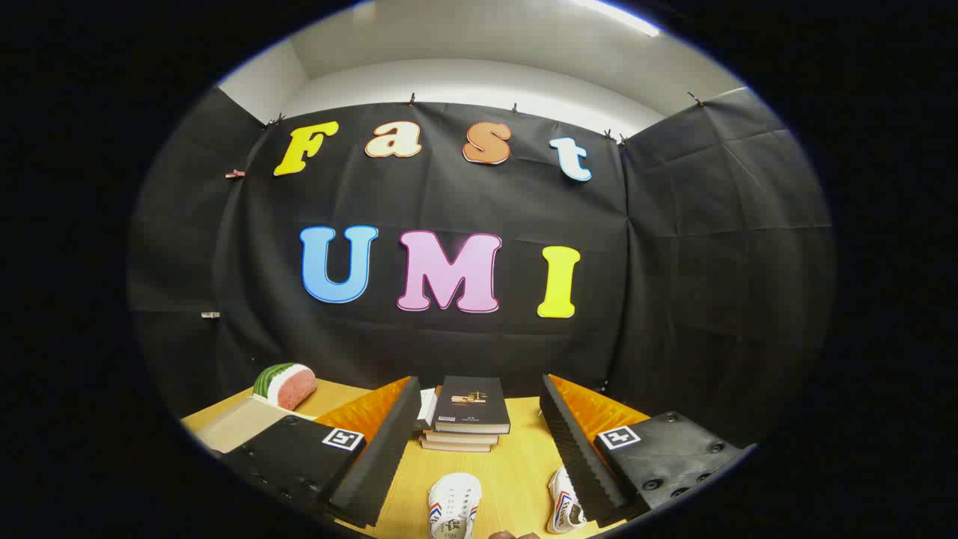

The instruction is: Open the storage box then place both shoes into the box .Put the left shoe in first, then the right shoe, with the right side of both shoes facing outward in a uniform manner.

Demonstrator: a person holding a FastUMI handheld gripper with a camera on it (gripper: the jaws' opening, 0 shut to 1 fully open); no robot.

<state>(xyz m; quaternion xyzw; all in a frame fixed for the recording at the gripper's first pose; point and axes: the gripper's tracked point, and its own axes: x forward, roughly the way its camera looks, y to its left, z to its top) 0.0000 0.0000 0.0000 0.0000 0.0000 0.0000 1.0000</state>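
gripper is held wide open with nothing in it, fingers spread so the table shows between them. two white shoes sit low between the fingers: one shoe near the middle, the other shoe right by the right finger, partly hidden, so i can't tell which is left or right. a stack of books lies beyond them, and a watermelon slice off left. probably lining up for the first grab.
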